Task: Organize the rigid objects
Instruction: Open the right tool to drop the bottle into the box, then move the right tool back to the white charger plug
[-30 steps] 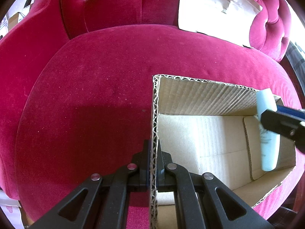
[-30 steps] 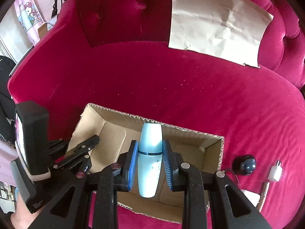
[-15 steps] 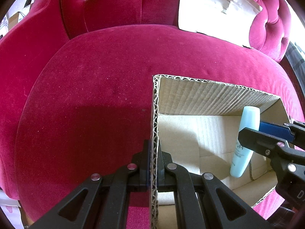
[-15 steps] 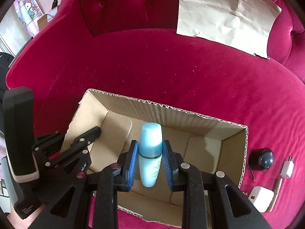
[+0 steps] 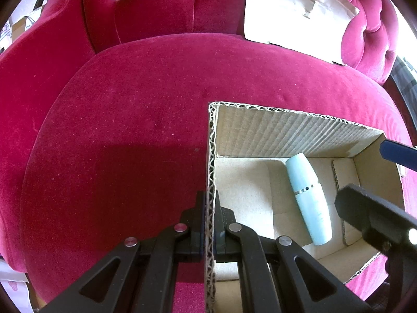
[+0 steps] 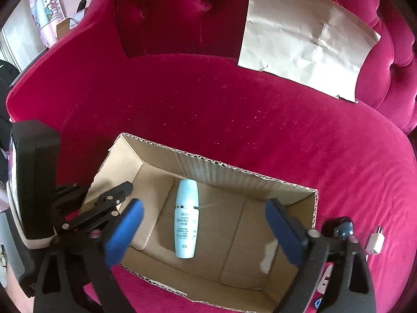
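The pale blue bottle (image 6: 186,217) lies flat on the floor of the cardboard box (image 6: 221,164), which sits on the red sofa (image 6: 234,109). My right claw (image 6: 206,234) has just sprung open above it, released. My left claw (image 5: 210,224) is clenched on the box's wall.

Both wrist views, steeply down, box (image 5: 294,127) shared

Left hand-held gripper (image 5: 209,224) on box wall (image 5: 210,172) — bottle (image 5: 308,200) inside
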A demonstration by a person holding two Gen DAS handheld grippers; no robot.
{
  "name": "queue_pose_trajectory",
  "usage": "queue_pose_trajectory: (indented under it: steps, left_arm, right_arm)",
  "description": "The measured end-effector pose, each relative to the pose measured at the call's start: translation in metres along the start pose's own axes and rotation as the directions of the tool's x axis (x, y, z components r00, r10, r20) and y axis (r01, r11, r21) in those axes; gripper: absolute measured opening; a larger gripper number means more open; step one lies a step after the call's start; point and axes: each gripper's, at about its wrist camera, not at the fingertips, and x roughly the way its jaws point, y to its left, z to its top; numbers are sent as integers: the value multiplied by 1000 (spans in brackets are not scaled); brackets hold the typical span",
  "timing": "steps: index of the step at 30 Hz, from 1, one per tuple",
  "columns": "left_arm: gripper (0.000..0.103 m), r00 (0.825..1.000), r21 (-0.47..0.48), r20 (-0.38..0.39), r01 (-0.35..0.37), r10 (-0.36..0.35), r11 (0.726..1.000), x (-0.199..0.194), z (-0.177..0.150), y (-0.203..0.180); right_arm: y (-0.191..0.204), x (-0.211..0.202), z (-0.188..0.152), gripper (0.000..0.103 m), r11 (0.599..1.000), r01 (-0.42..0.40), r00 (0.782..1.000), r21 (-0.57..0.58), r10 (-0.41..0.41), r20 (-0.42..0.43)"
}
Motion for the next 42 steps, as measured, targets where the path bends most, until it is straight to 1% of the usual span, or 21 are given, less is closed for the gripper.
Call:
queue_pose_trajectory:
  steps: [4, 9, 20, 25, 33, 36, 42]
  left_arm:
    - [3, 1000, 1, 0, 1, -1, 1000, 0, 0, 0]
    - [3, 1000, -1, -1, 0, 0, 1000, 0, 0, -1]
    - [3, 1000, -1, 1, -5, 5, 1000, 1, -1, -1]
    - [3, 1000, -1, 3, -4, 4, 1000, 1, -1, -1]
    - [3, 1000, -2, 2, -7, 7, 1000, 0, -2, 0]
    - [3, 1000, -3, 2, -8, 8, 1000, 0, -1, 0]
    - [3, 1000, -1, 4, -10, 10, 1000, 0, -2, 0]
  right_arm:
    - [-1, 0, 0, 103, 1000, 8, 1000, -1, -8, -6]
    - [-4, -8, 0, 103, 1000, 25, 1000, 0, -25, 11]
    - [-28, -30, 1, 103, 997, 60, 997, 47, -62, 39]
    - [-46, -41, -1, 103, 993, 80, 995, 86, -85, 50]
    - [-81, -57, -3, 103, 979, 139, 986, 148, -150, 70]
    - [-95, -62, -5, 103, 971, 167, 981, 171, -181, 66]
    - [-123, -70, -8, 103, 956, 191, 977, 224, -208, 54]
